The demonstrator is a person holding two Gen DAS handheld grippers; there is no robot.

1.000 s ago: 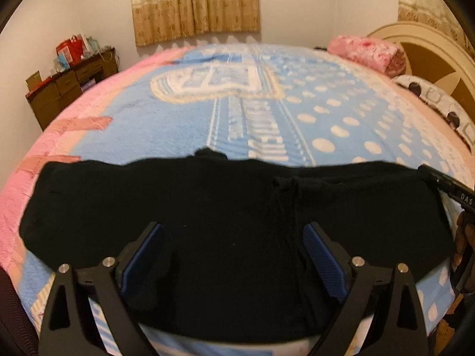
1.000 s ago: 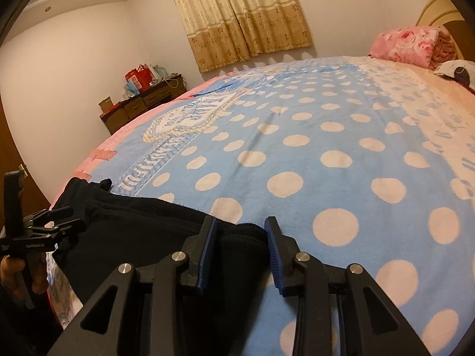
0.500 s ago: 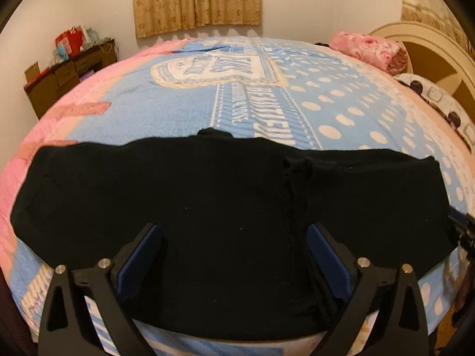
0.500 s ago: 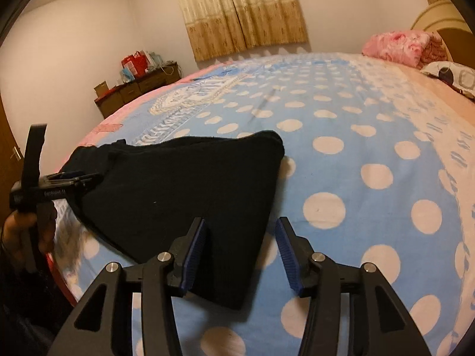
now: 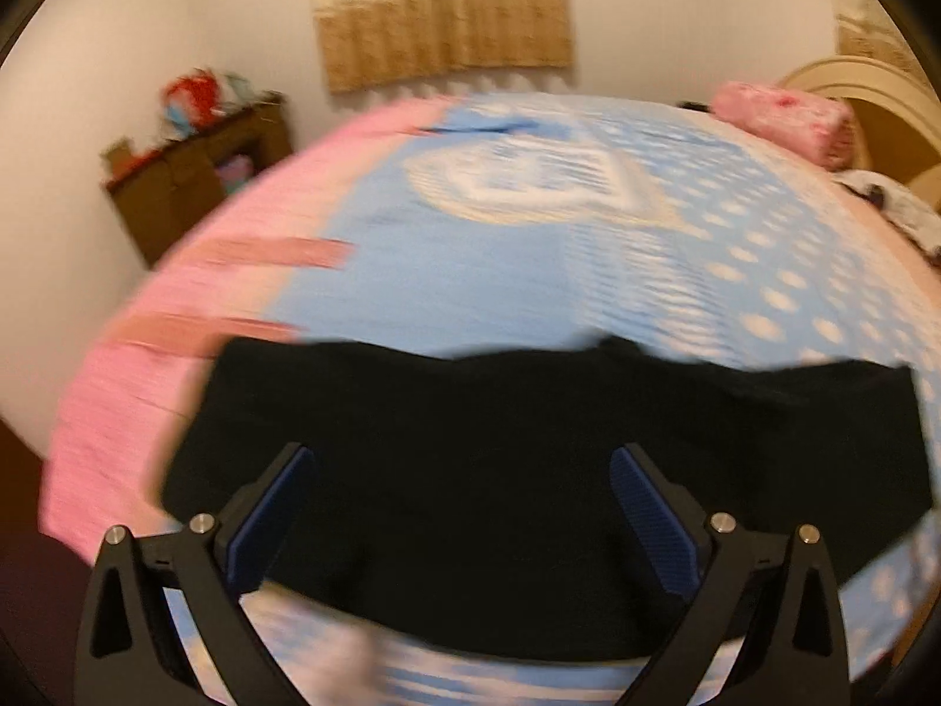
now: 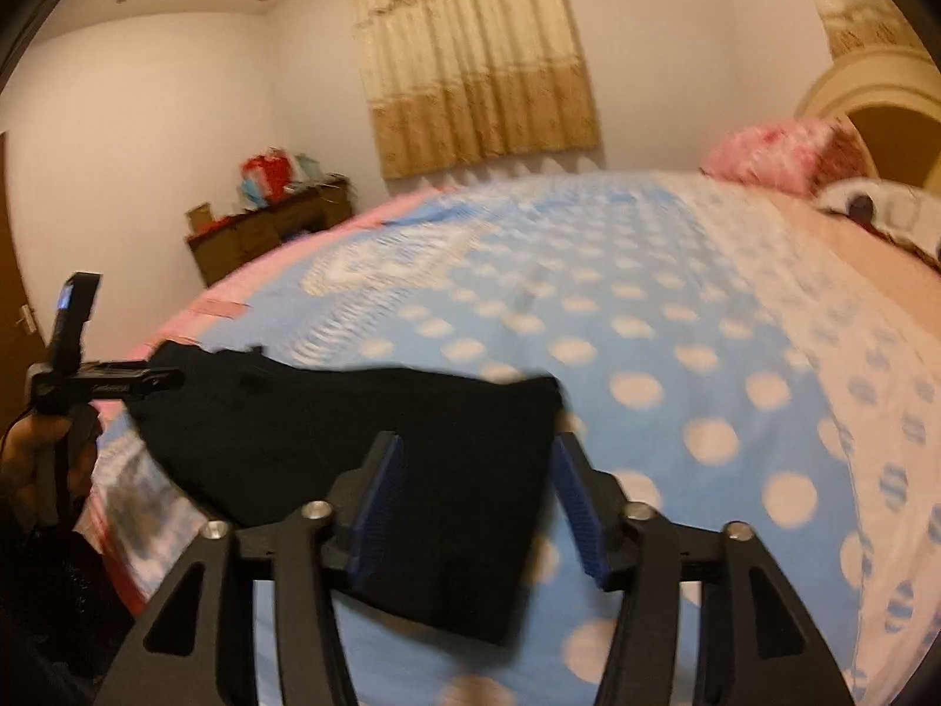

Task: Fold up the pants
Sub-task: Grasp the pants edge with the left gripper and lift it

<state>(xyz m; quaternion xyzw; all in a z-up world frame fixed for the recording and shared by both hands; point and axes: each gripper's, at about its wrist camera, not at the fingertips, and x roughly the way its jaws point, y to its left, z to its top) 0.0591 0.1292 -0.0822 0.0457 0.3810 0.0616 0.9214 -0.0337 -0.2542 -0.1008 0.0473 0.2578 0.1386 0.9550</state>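
Our left gripper hangs spread wide and empty over the folded black fabric pants; our right gripper, jaws just opening, pinches nothing above the pants' right end. The pants lie at the near edge of the blue polka-dot blanket, open bed beyond. Only the right view shows the person's hand. A brown wooden dresser stands far left.
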